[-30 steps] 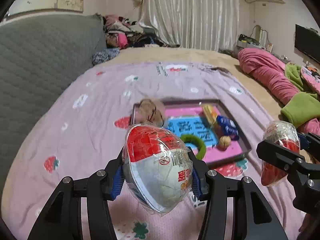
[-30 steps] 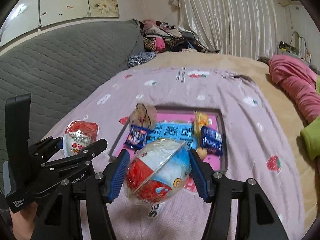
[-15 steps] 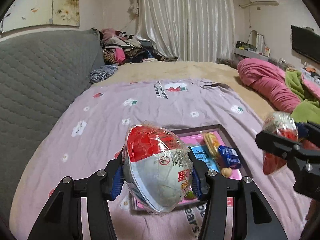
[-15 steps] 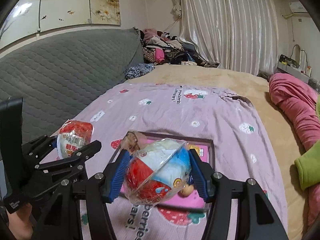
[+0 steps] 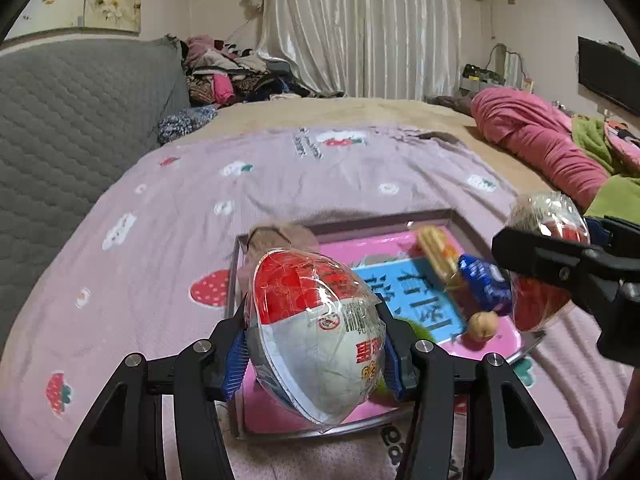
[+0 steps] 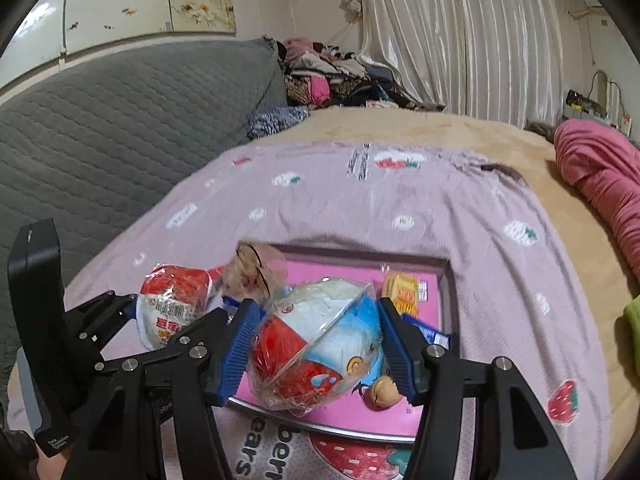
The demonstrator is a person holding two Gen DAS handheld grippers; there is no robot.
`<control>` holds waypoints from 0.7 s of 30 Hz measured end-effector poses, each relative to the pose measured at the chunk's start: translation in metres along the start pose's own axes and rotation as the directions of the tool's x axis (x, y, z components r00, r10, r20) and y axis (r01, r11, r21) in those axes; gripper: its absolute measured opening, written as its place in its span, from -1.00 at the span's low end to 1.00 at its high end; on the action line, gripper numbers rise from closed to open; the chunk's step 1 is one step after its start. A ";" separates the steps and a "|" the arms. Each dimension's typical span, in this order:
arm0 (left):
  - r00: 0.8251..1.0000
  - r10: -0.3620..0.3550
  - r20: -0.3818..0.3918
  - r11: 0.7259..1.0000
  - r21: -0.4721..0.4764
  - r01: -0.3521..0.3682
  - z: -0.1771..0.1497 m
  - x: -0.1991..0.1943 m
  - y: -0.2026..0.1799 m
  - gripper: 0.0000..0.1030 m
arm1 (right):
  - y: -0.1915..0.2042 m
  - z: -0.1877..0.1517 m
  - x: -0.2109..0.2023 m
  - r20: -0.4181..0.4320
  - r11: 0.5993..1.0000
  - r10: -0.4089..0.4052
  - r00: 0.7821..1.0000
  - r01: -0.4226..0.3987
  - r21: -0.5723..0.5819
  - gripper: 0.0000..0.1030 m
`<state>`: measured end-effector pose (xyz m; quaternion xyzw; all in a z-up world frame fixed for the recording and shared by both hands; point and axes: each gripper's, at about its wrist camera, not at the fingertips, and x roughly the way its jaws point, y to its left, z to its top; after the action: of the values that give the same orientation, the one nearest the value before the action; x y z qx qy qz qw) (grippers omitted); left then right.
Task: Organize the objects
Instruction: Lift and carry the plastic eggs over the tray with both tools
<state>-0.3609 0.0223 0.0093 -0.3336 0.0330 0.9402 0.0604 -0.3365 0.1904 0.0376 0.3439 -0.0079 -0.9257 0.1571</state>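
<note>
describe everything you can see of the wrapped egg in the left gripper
The wrapped egg is a large egg-shaped toy package, red on its upper part and white below, with a barcode and red printed characters. Crinkled, glossy clear film covers it and bunches at the bottom. It sits tilted between the blue pads of the left gripper, which press its two sides, held in the air above the near end of the pink tray.

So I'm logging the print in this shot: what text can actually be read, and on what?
"ber" over "ears": partial lettering on the lilac strawberry sheet, below the tray.
Large Chinese characters on the blue card: cut off, unreadable.
Print on both wrapped eggs: too blurred.
</note>
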 end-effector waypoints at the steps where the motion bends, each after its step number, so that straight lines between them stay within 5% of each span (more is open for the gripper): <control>1: 1.000 0.003 -0.004 1.000 -0.001 -0.003 -0.004 0.004 0.001 0.08 | -0.002 -0.005 0.007 -0.010 1.000 -0.002 1.000 0.002 0.001 0.16; 21: 0.998 -0.041 -0.037 0.999 0.012 0.041 -0.053 0.044 0.000 0.08 | -0.009 -0.052 0.070 -0.087 0.999 -0.053 0.995 0.052 -0.017 0.16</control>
<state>-0.3617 0.0206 -0.0598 -0.3509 0.0332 0.9323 0.0812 -0.3560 0.1836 -0.0471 0.3830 0.0146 -0.9137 0.1352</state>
